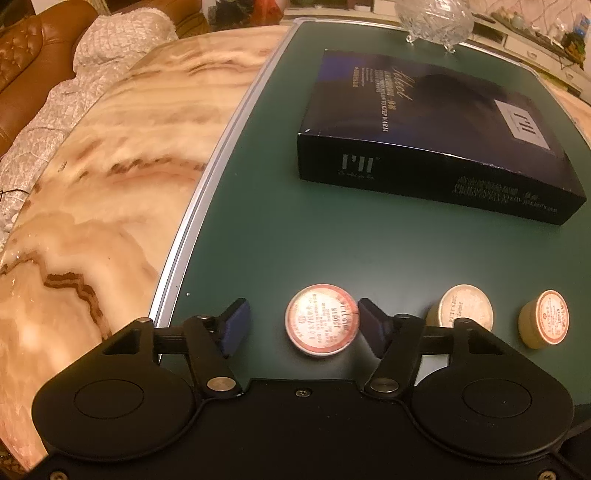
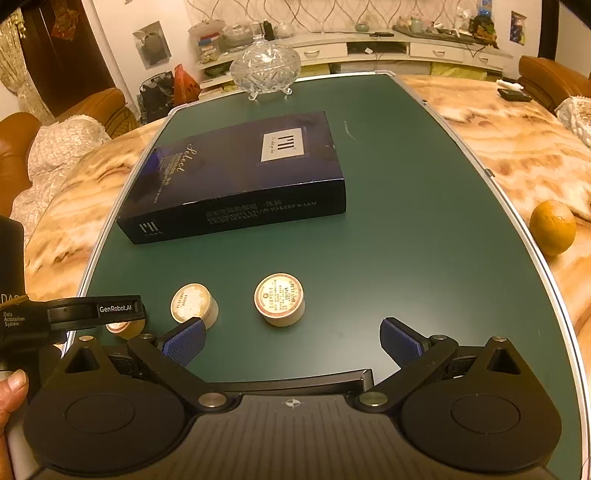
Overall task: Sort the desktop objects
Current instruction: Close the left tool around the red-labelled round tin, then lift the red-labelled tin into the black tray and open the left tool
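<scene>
On the green mat (image 1: 332, 240), near its left edge, a round tin (image 1: 321, 319) is bracketed by the parted left gripper (image 1: 301, 325), one pad touching; it could be nudged aside. The right gripper (image 2: 291, 341) is held wide apart, empty.

Left wrist view: close above the green surface (image 1: 258, 229), angled steeply down from its near left edge. Right wrist view: higher and more central, facing the far shelf. Shared: dark box (image 1: 436, 129) (image 2: 236, 173), glass bowl (image 1: 434, 18) (image 2: 265, 68), round tins.
</scene>
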### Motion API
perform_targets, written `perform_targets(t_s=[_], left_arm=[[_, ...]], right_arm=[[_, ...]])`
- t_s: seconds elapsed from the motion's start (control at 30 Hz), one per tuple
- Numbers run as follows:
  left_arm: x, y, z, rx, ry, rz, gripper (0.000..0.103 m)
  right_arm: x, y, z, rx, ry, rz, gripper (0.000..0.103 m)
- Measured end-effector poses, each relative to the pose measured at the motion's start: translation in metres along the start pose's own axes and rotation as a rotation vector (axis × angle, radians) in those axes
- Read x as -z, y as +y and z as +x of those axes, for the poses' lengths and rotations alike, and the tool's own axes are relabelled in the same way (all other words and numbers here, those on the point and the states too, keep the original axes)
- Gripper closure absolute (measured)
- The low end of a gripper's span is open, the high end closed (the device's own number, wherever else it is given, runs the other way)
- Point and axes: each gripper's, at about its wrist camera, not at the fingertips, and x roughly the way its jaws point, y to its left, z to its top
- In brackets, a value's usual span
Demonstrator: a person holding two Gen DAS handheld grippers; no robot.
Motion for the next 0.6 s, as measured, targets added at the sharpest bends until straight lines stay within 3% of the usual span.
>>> perform_targets(t_s=[0.27,0.6], left_arm=[[0.0007,0.0003,0.0024,0.014,0.025,0.004,0.062],[0.0012,-0.0011,-0.0041,0.007,0.008,0.012,0.062]], right_arm=[[0.0013,-0.0020,-0.0003,0.001,0.002,0.013,0.000],[0.0037,-0.0050,-0.0010,0.002,0.004,0.019,0.000]])
